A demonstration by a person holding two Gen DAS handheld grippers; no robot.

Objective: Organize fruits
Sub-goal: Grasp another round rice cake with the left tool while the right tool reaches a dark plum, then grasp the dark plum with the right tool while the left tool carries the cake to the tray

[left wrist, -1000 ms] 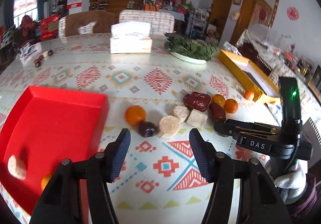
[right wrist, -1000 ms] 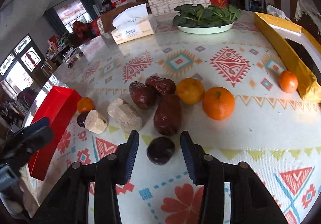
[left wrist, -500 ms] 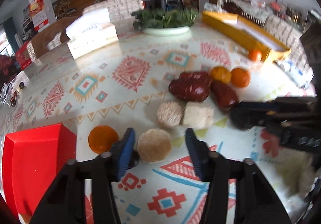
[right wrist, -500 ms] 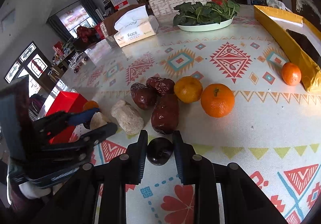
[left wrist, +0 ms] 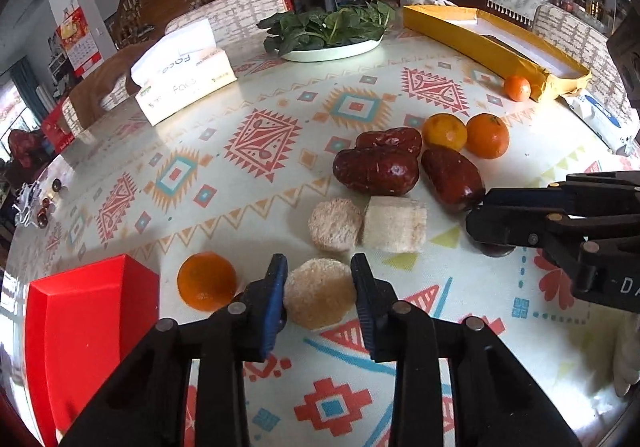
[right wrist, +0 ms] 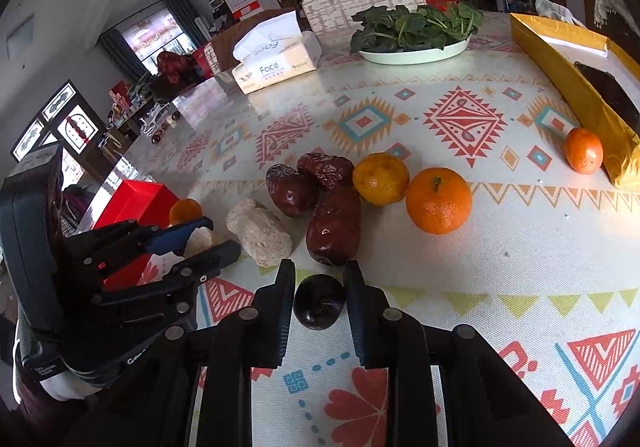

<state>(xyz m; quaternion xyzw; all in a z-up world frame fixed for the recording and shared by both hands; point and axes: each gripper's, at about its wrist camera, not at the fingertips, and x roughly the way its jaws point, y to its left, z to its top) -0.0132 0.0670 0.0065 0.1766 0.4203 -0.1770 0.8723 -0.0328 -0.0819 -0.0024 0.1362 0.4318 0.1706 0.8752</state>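
On the desk, which is covered with a patterned cloth, the fruits lie in a loose row between a red tray at the left edge and a yellow box at the far right. The left gripper points down at a pale round slice; its blue-padded fingers are closing and sit against both sides of the slice, which rests on the cloth. Just left of that slice lies a small orange, near the corner of the red tray. Beyond the slice are two more pale pieces, side by side and touching. Farther back lie three dark red dates, bunched together, and two oranges just beside them. A lone small orange sits against the yellow box.

The right gripper is clenched on a dark plum, one finger pressing each side while the plum sits on the cloth. Directly ahead of it in the right wrist view lies the nearest red date, with a pale chunk to its left. The left gripper also shows at the left side of that view, near the tray.

At the far side of the desk stand a tissue box and a plate of leafy greens.
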